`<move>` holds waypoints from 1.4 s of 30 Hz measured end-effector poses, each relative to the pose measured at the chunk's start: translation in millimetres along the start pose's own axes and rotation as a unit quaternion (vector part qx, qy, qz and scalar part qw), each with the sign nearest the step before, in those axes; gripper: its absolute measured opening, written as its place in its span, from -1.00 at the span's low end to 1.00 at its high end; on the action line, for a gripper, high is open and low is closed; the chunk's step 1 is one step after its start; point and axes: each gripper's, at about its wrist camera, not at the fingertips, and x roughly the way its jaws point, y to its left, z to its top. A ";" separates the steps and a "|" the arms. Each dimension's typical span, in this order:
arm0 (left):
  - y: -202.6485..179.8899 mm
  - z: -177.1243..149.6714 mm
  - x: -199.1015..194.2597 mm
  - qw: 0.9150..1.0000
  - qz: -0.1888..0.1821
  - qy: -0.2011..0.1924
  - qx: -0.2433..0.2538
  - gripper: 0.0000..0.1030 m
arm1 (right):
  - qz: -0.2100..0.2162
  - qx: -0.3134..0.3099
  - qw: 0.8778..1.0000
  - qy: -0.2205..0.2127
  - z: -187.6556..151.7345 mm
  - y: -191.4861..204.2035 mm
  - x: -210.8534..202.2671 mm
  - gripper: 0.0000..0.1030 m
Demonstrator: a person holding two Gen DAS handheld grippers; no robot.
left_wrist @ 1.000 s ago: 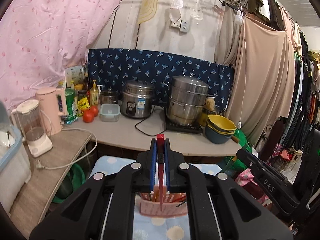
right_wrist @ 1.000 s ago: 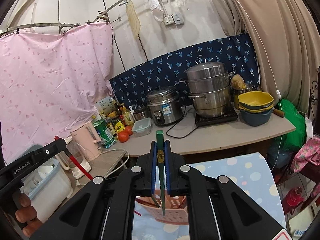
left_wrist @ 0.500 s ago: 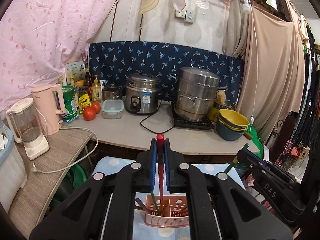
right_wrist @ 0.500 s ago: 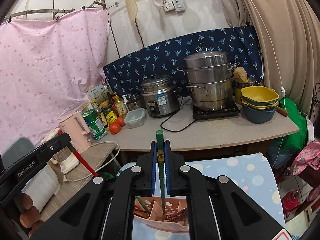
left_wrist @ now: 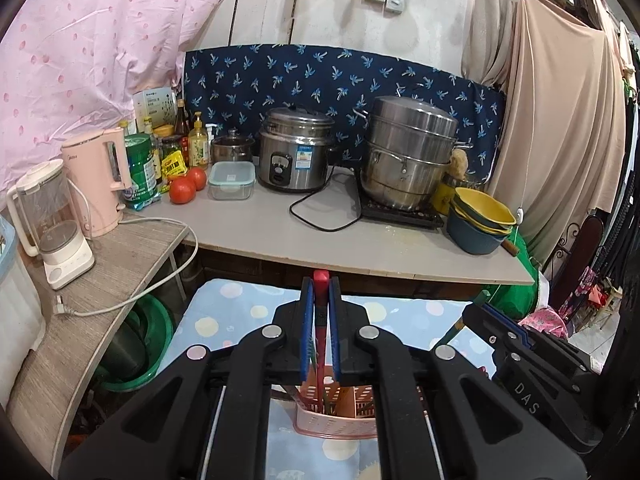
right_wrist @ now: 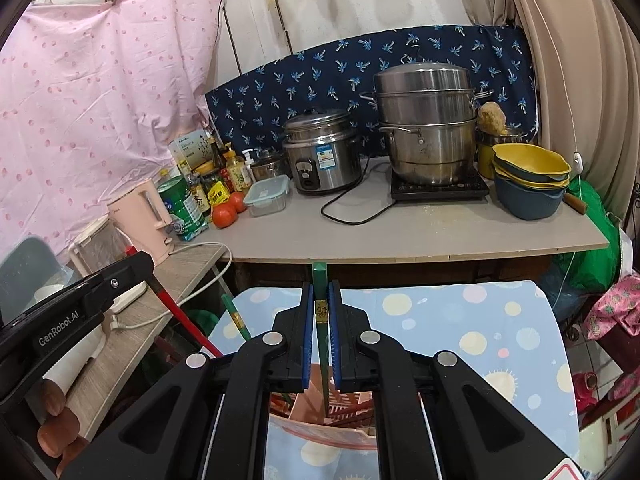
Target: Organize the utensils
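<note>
My left gripper [left_wrist: 320, 292] is shut on a red chopstick [left_wrist: 320, 320] that stands upright with its tip down in the pink slotted utensil basket [left_wrist: 336, 424]. My right gripper [right_wrist: 320, 300] is shut on a green chopstick [right_wrist: 320, 312], also upright, its tip over the pink basket [right_wrist: 320, 432]. The basket sits on a blue dotted tablecloth [left_wrist: 224, 316] and holds several other chopsticks. The left gripper and its red chopstick [right_wrist: 180, 316] show at the left of the right wrist view, with another green chopstick [right_wrist: 236, 316] beside it. The right gripper's body shows in the left wrist view [left_wrist: 528, 364].
A counter [left_wrist: 360, 240] behind the table carries a rice cooker [left_wrist: 296, 152], a steel steamer pot [left_wrist: 412, 152], stacked bowls [left_wrist: 480, 220], tomatoes [left_wrist: 184, 190], a lidded box [left_wrist: 232, 180] and bottles. A pink kettle [left_wrist: 100, 184] and blender [left_wrist: 52, 224] stand on the left shelf.
Both grippers have lowered and tilted down toward the basket with their chopsticks still held. The basket now sits lower in both views.
</note>
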 end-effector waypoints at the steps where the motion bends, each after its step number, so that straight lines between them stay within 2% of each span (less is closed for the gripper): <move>1: 0.4 -1.5 0.6 1.000 0.003 0.000 -0.001 -0.86 | 0.000 -0.001 1.000 0.003 -0.8 -0.1 1.7 -0.85; 4: 1.0 -4.3 0.9 1.000 0.008 0.005 -0.003 -0.81 | -0.006 0.000 1.000 -0.001 -3.5 -0.6 1.8 -0.79; 9: 4.0 -7.0 -5.5 1.000 0.019 0.000 -0.007 -0.36 | -0.006 -0.001 1.000 0.001 -3.6 0.0 1.6 -0.76; 11: 4.3 -8.3 -9.5 1.000 0.023 -0.003 -0.006 -0.26 | -0.007 -0.004 1.000 -0.003 -3.9 1.3 -1.5 -0.67; 14: 5.2 -10.7 -14.6 1.000 0.025 -0.001 -0.005 -0.23 | -0.004 -0.006 1.000 -0.006 -4.5 3.4 -8.0 -0.54; 16: 5.7 -12.8 -18.8 1.000 0.026 0.000 -0.005 -0.15 | 0.001 -0.008 1.000 -0.005 -6.0 6.3 -13.7 -0.38; 20: 7.3 -19.4 -31.7 0.999 0.037 -0.004 -0.005 0.11 | 0.005 -0.013 1.000 -0.002 -11.9 12.5 -25.9 -0.21; 28: 7.8 -42.1 -58.1 0.998 0.055 0.001 0.006 0.17 | -0.017 -0.031 0.999 0.006 -33.2 21.8 -52.5 -0.03; 30: 8.0 -47.8 -63.4 0.998 0.057 0.004 0.008 0.28 | -0.021 -0.033 0.999 0.010 -39.4 22.5 -59.0 -0.02; 37: 6.4 -68.8 -81.8 0.997 0.073 0.006 0.019 0.44 | -0.036 -0.040 0.998 0.020 -61.6 24.4 -78.3 0.05; 39: 7.3 -74.3 -87.0 0.997 0.074 0.006 0.017 0.58 | -0.039 -0.041 0.998 0.021 -65.8 24.5 -82.4 0.06; 42: 6.6 -82.4 -92.2 0.997 0.076 0.008 0.020 0.60 | -0.042 -0.041 0.998 0.026 -73.9 23.8 -88.0 0.08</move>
